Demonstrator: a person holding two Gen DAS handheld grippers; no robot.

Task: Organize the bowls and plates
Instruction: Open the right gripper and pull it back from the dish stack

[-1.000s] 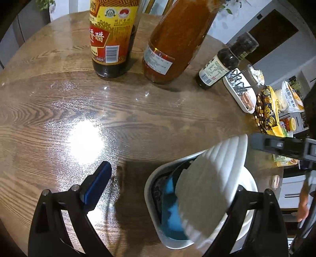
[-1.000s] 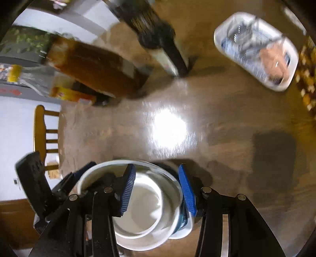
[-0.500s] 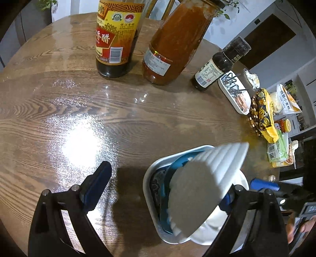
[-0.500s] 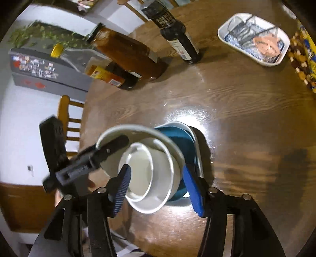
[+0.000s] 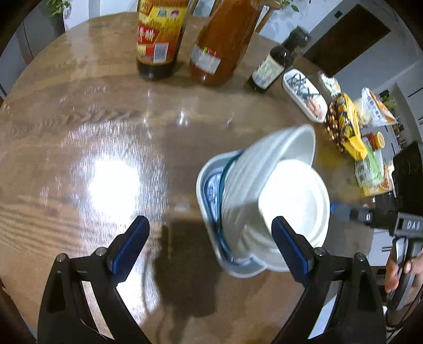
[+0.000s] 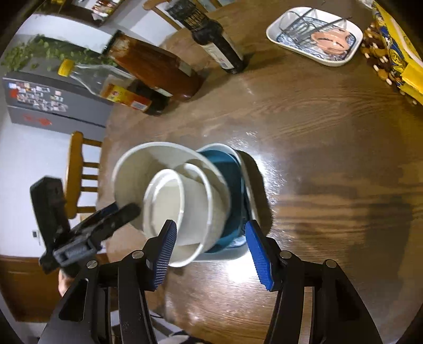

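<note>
Bottle tops (image 5: pixel 158 16) beyond the frame edge

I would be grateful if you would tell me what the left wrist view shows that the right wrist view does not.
Only the left wrist view shows the orange snack packet at the table's far right and the ribbed outside of the large white bowl. Only the right wrist view shows the grey fridge, the wooden chair and the inside of the nested bowls. Both show the stacked dishes, the three bottles, the white dish of clips and the wooden table.
</note>
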